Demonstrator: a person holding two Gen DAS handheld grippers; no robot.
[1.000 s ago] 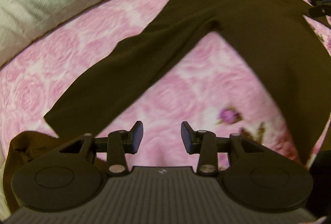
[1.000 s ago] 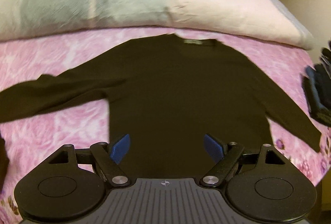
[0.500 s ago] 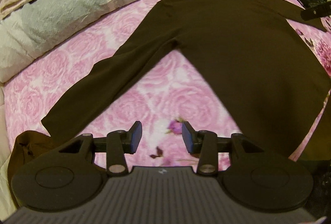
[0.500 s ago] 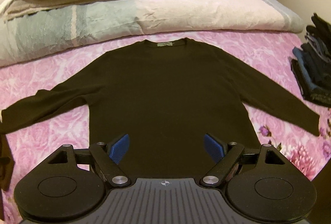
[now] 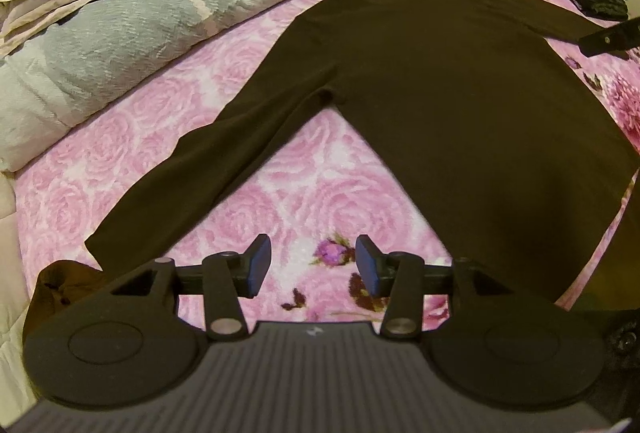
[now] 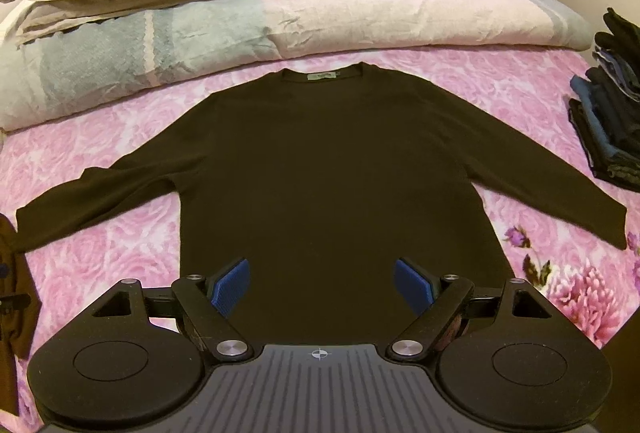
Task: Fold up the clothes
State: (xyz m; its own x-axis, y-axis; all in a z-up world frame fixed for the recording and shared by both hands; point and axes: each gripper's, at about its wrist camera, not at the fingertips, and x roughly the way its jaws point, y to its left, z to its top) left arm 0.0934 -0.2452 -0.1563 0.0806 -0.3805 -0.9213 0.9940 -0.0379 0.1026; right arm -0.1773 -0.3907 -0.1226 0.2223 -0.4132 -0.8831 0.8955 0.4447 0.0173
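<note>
Dark sweater [image 6: 328, 169] flat, face-down-or-up unclear, on pink bed [image 6: 120, 113]; left tongs [image 5: 309, 265] opening, empty, right tongs [image 6: 322, 287] wide, empty; best start: pinch left cuff [image 5: 104, 245] cleanly, fold sleeve across body.

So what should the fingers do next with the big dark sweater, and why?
Probably bring the left gripper down onto the end of the sleeve nearest it and fold that across the body. The sweater lies flat on the pink bedspread with both sleeves spread. Both grippers hold nothing: the left's fingers are opening, and the right gripper is wide open.
</note>
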